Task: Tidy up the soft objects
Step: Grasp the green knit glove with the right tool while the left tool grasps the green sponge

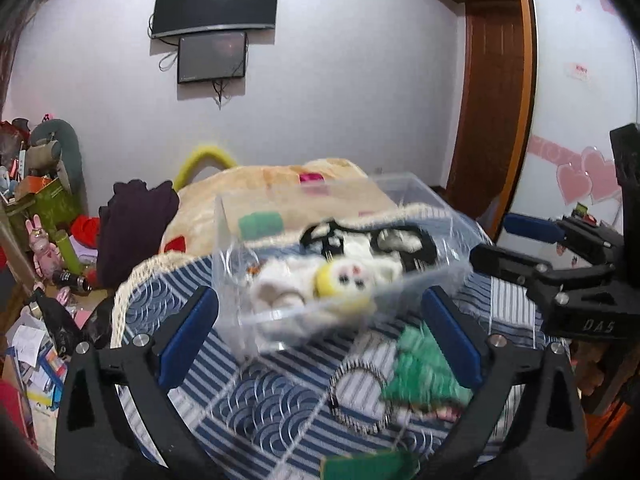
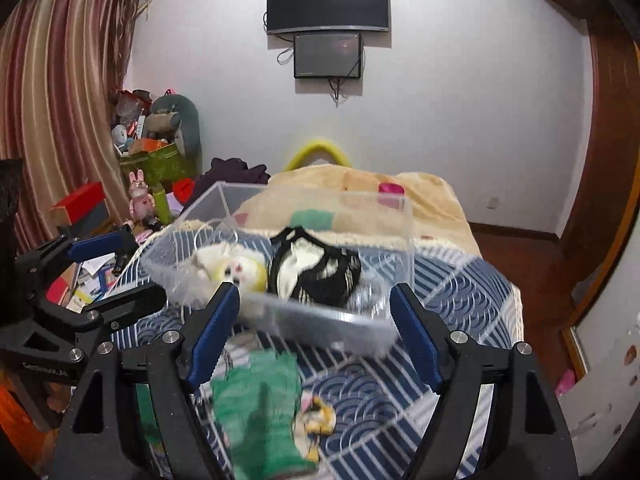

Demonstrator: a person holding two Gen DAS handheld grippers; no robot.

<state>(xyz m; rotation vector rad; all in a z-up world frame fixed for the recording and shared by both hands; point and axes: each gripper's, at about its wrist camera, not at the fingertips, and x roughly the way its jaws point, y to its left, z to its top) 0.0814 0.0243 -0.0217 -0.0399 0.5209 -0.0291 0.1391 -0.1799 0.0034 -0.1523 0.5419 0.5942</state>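
Note:
A clear plastic box sits on the blue patterned bedspread. Inside lie a white plush with a yellow face and a black-and-white soft item. My left gripper stands open in front of the box, nothing between its blue pads. My right gripper is open too, its jaws framing the box's near wall without touching it. A green knitted piece lies on the bed below the grippers, beside a small orange-and-white toy. Each view shows the other gripper alongside.
A beaded ring lies on the bedspread by the green piece. A beige blanket is heaped behind the box. Dark purple clothing and a cluttered pile of boxes and toys sit at the left. A wooden door frame stands at the right.

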